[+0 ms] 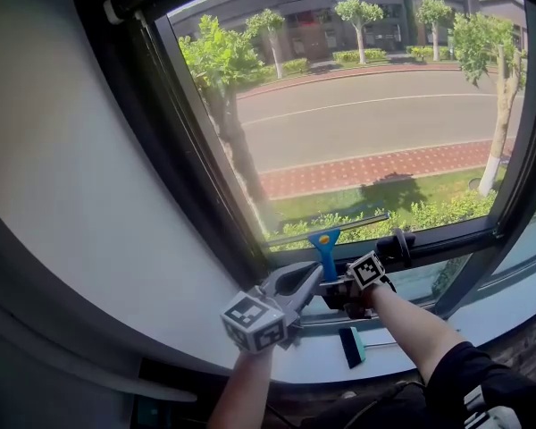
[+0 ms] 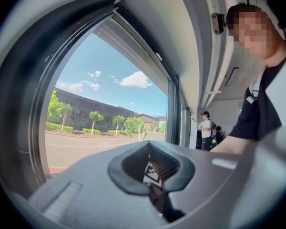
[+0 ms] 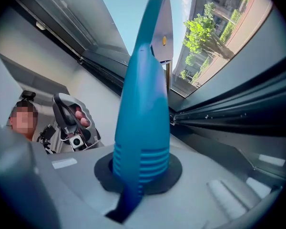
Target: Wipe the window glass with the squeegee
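Lower centre of head view: blue plastic-handled squeegee [image 1: 324,243] upright, long axis vertical, blade crosswise on window glass [image 1: 366,123]. Right gripper [image 1: 338,286] clamped on handle, forearm from lower right. Left gripper [image 1: 314,275] jaws together, empty, angled up-right.

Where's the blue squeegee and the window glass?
Blue plastic squeegee [image 3: 143,109]: right gripper view, on its handle.
Clear window glass [image 1: 366,123]: head view, on the middle of the pane.
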Motion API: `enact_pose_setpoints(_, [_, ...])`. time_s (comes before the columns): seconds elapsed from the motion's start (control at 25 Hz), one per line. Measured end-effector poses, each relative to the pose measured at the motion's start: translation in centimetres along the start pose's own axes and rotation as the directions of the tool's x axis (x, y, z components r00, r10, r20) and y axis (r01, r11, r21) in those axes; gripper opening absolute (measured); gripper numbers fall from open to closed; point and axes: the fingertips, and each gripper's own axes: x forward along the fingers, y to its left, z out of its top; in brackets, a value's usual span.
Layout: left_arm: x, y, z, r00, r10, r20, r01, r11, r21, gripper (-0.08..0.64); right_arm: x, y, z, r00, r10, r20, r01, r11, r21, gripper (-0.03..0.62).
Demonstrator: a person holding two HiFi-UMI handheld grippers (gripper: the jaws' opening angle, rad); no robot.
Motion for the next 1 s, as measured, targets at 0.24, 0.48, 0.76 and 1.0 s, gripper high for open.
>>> enact_pose_setpoints(0.24, [0.0, 0.1, -0.8, 0.999, 0.019, -0.03, -0.019, 1.0, -0.02, 0.002, -0.2, -1.2, -1.0, 1.0, -0.009, 0.011, 0.008, 0.999, 0.046, 0.006])
enact_pose_setpoints(0.48, [0.2, 0.3, -1.6, 0.999, 0.015, -0.036, -0.016, 1.0, -0.024, 0.002, -0.2, -1.8, -1.7, 1.0, 0.005, 0.024, -0.006, 0.998, 0.07, 0.006])
enact_pose_setpoints(0.76, [0.3, 0.4, -1.6, 0.999, 0.017, -0.033, -0.018, 1.0, -0.025, 0.002, -0.7, -1.1, -1.7, 1.0, 0.004, 0.02, -0.005, 1.0, 0.031, 0.006])
enact_pose_setpoints(1.0, [0.5, 0.4, -1.4, 1.0, 0.007, -0.022, -0.008, 1.0, -0.02, 0.002, -1.2, 1.9, -0.4, 1.0, 0.025, 0.018, -0.024, 0.997, -0.069, 0.006])
